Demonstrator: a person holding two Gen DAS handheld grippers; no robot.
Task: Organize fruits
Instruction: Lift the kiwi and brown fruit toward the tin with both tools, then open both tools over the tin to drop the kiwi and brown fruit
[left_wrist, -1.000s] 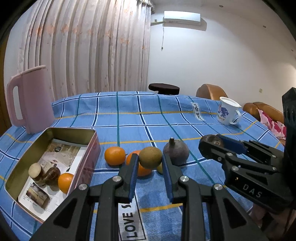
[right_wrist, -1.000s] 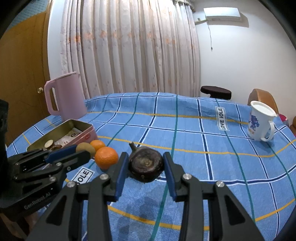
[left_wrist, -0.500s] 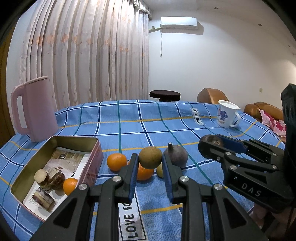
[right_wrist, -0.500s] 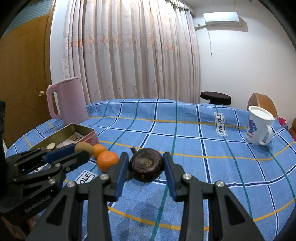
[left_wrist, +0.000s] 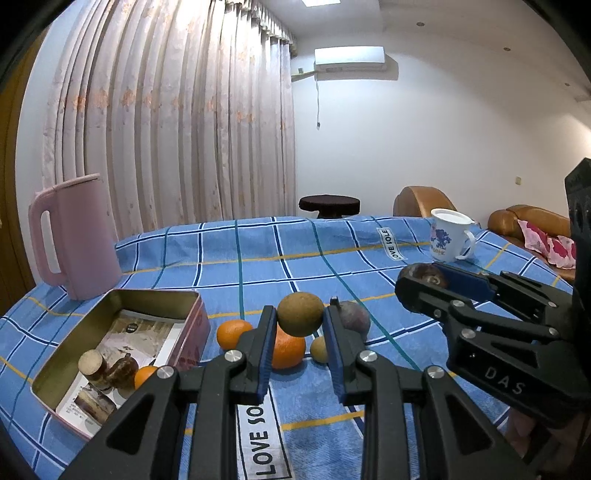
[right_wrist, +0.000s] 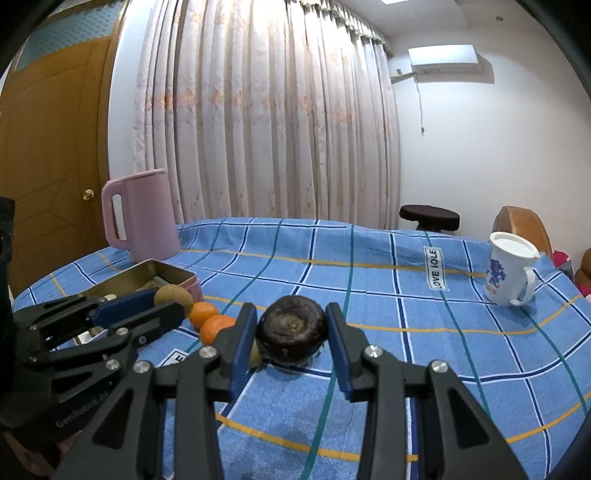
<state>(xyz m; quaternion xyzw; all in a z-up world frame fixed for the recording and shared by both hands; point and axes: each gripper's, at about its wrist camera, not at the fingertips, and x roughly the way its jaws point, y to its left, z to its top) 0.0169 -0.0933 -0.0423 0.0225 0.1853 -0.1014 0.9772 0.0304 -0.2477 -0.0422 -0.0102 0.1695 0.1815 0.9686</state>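
Kiwi-brown fruit (left_wrist: 300, 314), roundish with no marked long axis, pinched between the left gripper (left_wrist: 300, 334) jaws and held clear above the blue checked tablecloth (left_wrist: 258, 266). Open tin (left_wrist: 122, 295) lies to the gripper's left, at the cloth's near-left corner, so the left hand is nearer it. Right gripper (right_wrist: 291, 332) clamps a dark purple fruit (right_wrist: 291, 326), further right. Two oranges (left_wrist: 233, 333) remain beside the tin.

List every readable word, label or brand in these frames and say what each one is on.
"LOVE SO", cut off: white label on the blue checked tablecloth, near edge.
"OVE IOLE": a second label farther back.
"DAS": body of the right tool.
"GenRobot.AI", faint: body of the left tool.
Print on the white mug and the leaflet in the tin: too small to read.
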